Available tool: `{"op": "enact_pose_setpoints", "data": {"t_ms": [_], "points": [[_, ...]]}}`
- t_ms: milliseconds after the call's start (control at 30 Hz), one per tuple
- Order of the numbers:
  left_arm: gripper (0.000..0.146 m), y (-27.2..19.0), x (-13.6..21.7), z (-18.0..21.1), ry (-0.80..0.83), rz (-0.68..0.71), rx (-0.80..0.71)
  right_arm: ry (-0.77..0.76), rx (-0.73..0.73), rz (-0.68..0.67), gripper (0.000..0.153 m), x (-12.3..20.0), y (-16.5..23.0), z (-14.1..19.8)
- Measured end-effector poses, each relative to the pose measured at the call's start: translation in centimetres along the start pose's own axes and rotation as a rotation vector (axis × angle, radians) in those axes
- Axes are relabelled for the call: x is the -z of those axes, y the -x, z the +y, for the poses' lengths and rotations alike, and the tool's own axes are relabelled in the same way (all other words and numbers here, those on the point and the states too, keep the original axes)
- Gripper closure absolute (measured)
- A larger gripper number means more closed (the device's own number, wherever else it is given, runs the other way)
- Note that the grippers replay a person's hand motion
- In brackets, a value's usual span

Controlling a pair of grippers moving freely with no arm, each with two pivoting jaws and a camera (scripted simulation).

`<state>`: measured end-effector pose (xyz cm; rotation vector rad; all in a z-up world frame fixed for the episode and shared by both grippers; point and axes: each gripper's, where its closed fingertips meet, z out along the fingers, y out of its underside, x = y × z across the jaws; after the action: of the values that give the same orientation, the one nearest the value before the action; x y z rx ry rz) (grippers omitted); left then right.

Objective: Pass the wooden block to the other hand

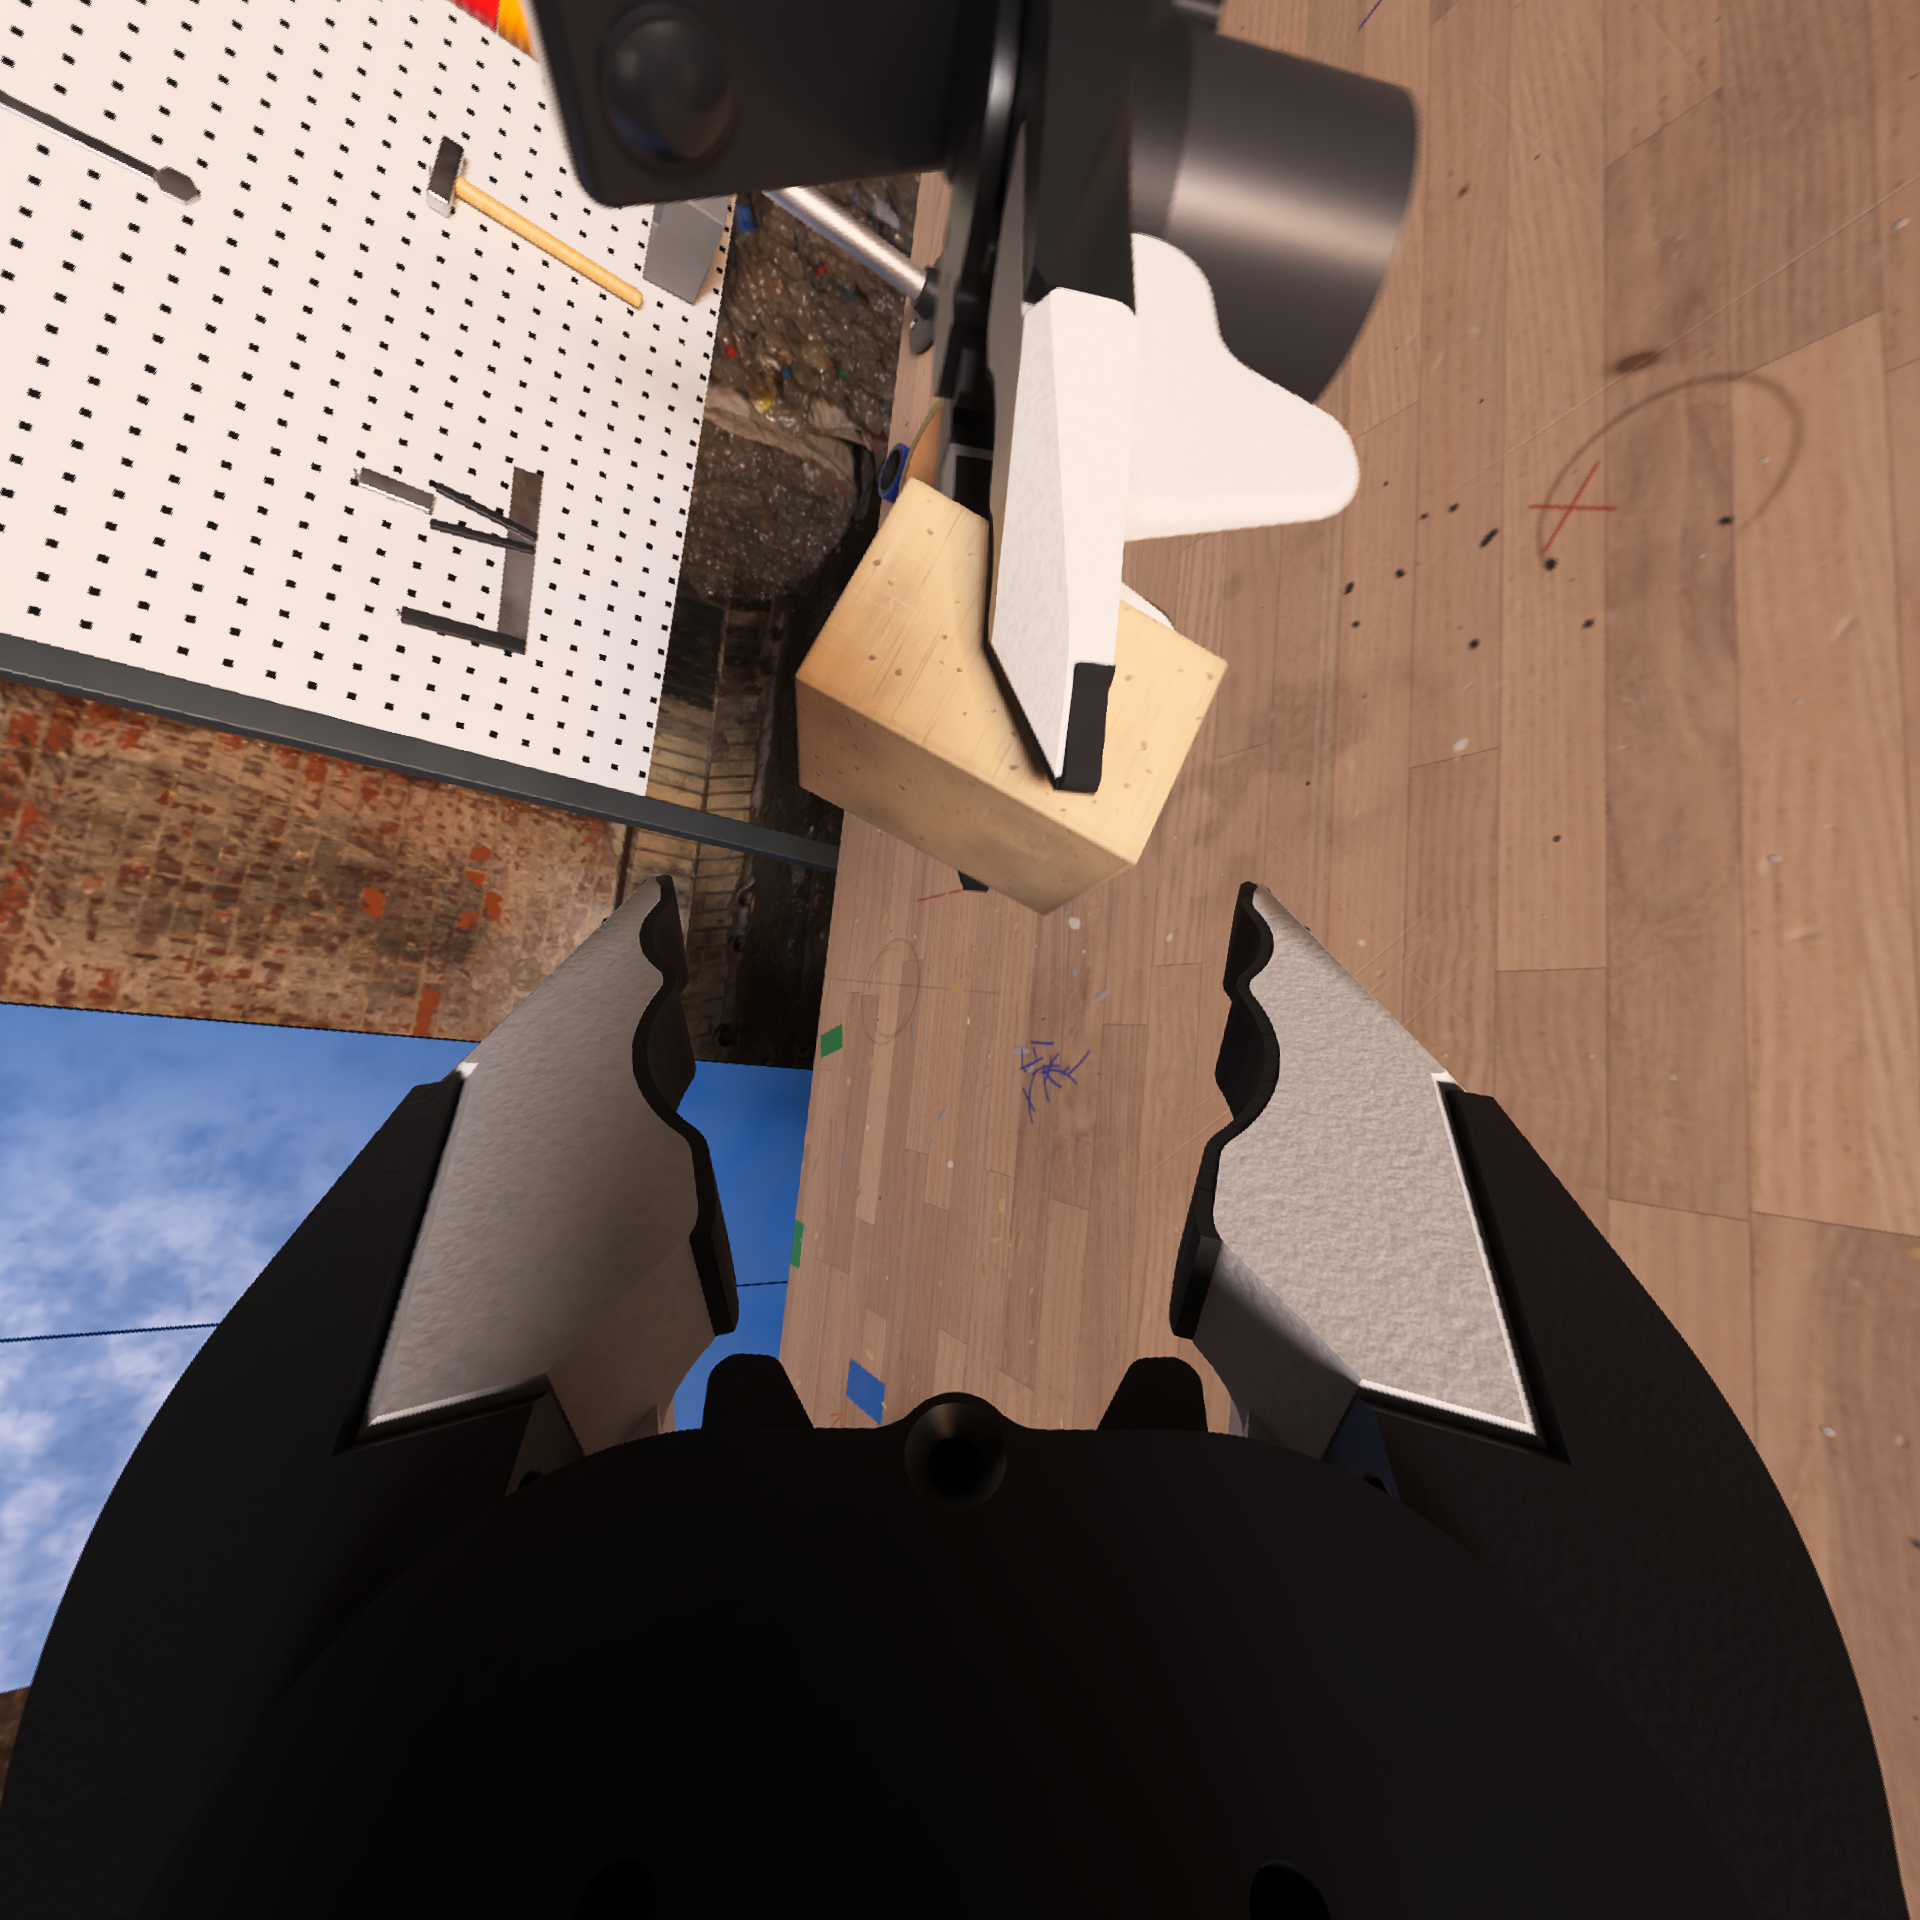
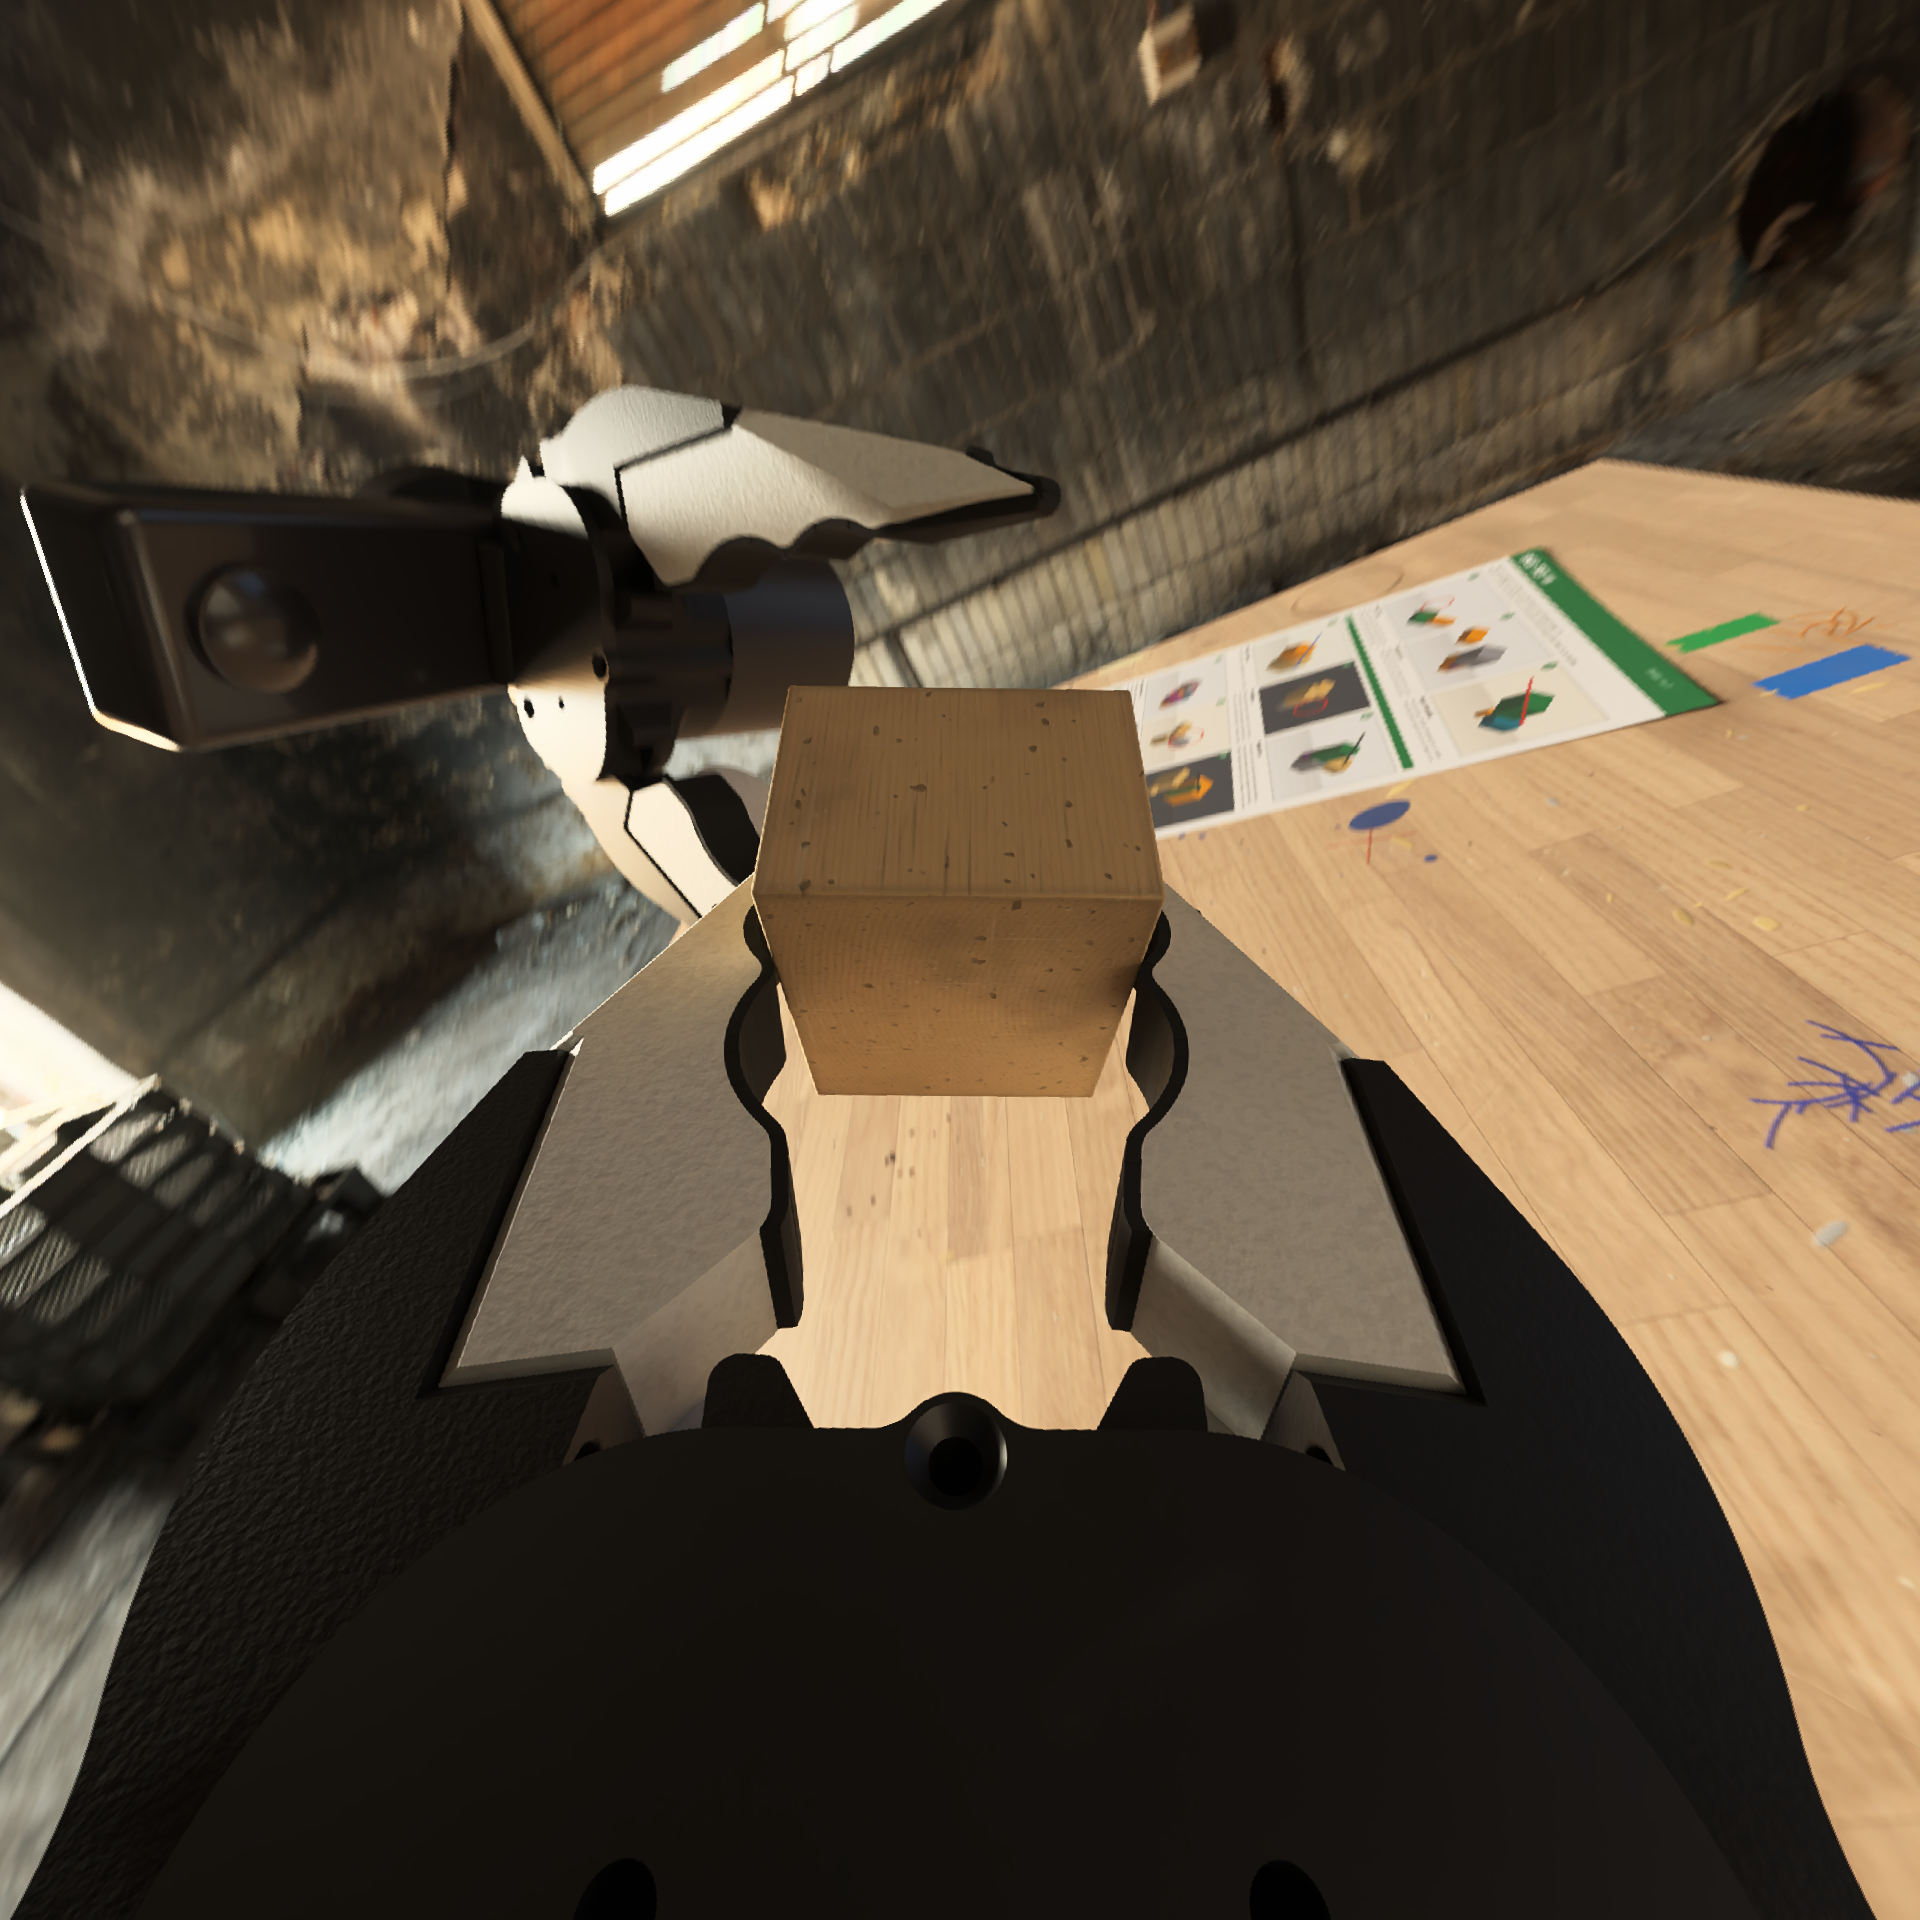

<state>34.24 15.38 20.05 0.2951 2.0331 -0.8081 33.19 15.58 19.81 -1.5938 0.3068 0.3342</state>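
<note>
The wooden block (image 2: 956,883) is a pale cube held in the air above the table. My right gripper (image 2: 956,920) is shut on it, with a fingertip on each side. In the left wrist view the block (image 1: 935,727) hangs tilted just beyond my left gripper (image 1: 956,899), which is open and empty, its tips a little short of the block. One of the right gripper's white fingers (image 1: 1049,582) reaches down across the block from above. In the right wrist view the left gripper's spread fingers (image 2: 831,473) stand behind and left of the block.
The wooden table (image 1: 1558,935) carries pen marks and paint specks. A white pegboard (image 1: 312,364) with a hammer (image 1: 520,229) and other tools stands beside it. A printed sheet (image 2: 1382,696) and green and blue tape strips (image 2: 1829,665) lie on the table.
</note>
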Motion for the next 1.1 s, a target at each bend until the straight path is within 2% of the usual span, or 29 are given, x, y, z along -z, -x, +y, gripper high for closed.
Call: {"op": "enact_pose_setpoints", "data": {"t_ms": [67, 333, 533, 700, 767, 900, 1000, 1100], "points": [[0.042, -0.5, 0.4, -0.3, -0.017, 0.012, -0.001, 0.077, 0.014, -0.037, 0.087, 0.4, 0.0, 0.6], [0.041, -3.4, 0.9, -2.4, -0.092, 0.039, -0.037, 0.432, 0.094, -0.331, 0.087, 1.5, 2.9, 4.4], [0.038, -5.4, 0.4, -3.9, -0.131, 0.044, -0.066, 0.630, 0.097, -0.455, 0.087, 1.7, 4.3, 5.8], [0.033, -5.0, -0.4, -4.2, -0.104, -0.083, -0.095, 0.598, 0.092, -0.509, 0.087, 1.2, 4.8, 5.0], [0.035, -4.6, -0.6, -4.0, -0.093, -0.142, -0.099, 0.580, 0.089, -0.518, 0.087, 1.1, 4.9, 4.8], [0.050, -4.1, -0.6, -3.8, -0.101, -0.222, -0.104, 0.553, 0.075, -0.540, 0.087, 0.9, 5.2, 4.7], [0.071, -4.2, -0.7, -3.8, -0.105, -0.242, -0.125, 0.550, 0.067, -0.550, 0.087, 0.7, 5.3, 4.9], [0.072, -4.3, -0.7, -3.8, -0.112, -0.252, -0.126, 0.548, 0.064, -0.552, 0.087, 0.7, 5.2, 4.9]]}}
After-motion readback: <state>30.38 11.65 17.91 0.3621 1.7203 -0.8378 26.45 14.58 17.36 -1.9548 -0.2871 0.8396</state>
